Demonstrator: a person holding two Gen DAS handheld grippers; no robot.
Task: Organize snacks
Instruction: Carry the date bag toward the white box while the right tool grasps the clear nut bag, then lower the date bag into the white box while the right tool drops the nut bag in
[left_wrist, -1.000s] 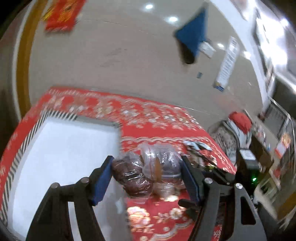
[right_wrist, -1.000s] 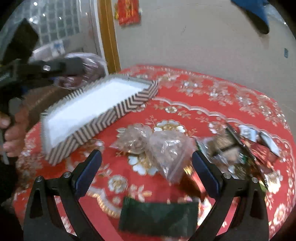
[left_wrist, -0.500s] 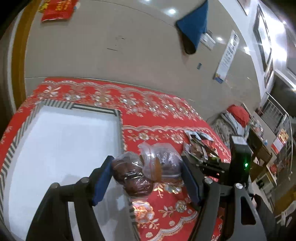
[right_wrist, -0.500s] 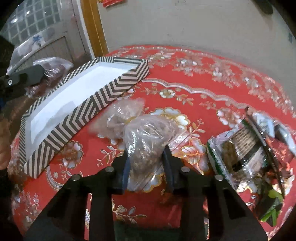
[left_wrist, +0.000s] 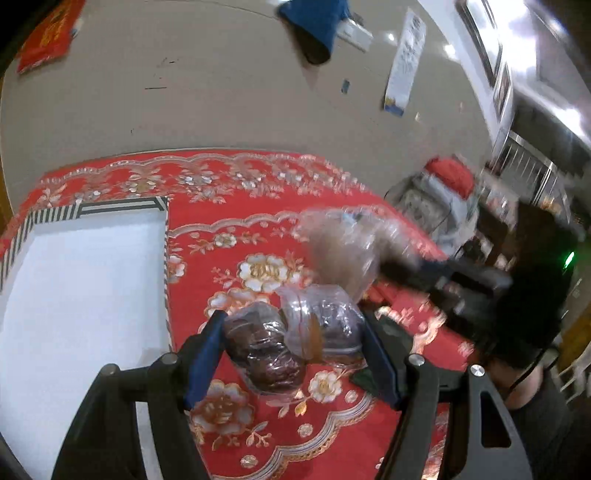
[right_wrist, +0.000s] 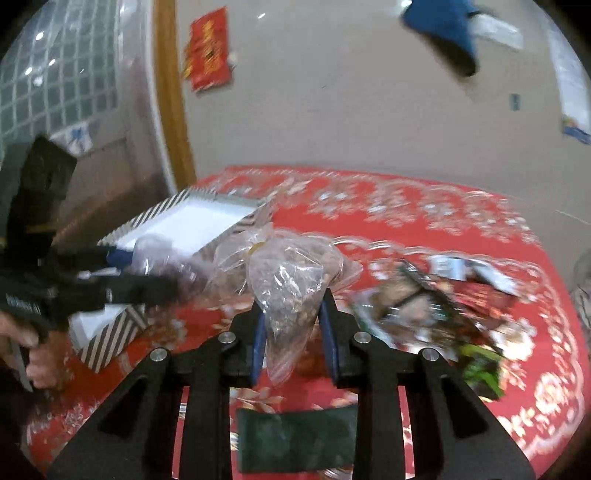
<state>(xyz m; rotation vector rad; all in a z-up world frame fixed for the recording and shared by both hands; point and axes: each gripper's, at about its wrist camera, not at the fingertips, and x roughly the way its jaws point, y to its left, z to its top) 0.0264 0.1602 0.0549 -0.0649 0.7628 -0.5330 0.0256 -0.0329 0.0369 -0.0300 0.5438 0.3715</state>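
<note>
In the left wrist view, the left gripper (left_wrist: 291, 350) is clamping two clear bags of dark snacks (left_wrist: 291, 343) between its blue pads, low in the centre of the frame, above the red floral tablecloth (left_wrist: 236, 236); the white tray with a striped rim (left_wrist: 122, 208) is sitting at the left edge. In the right wrist view, the right gripper (right_wrist: 295, 332) is pinching a clear bag of brown snacks (right_wrist: 291, 284) at centre — its fingers closed on the bag's lower part; a blurred pile of wrapped snacks (right_wrist: 436, 306) is lying at the right, and a dark green packet (right_wrist: 295, 439) at the bottom.
</note>
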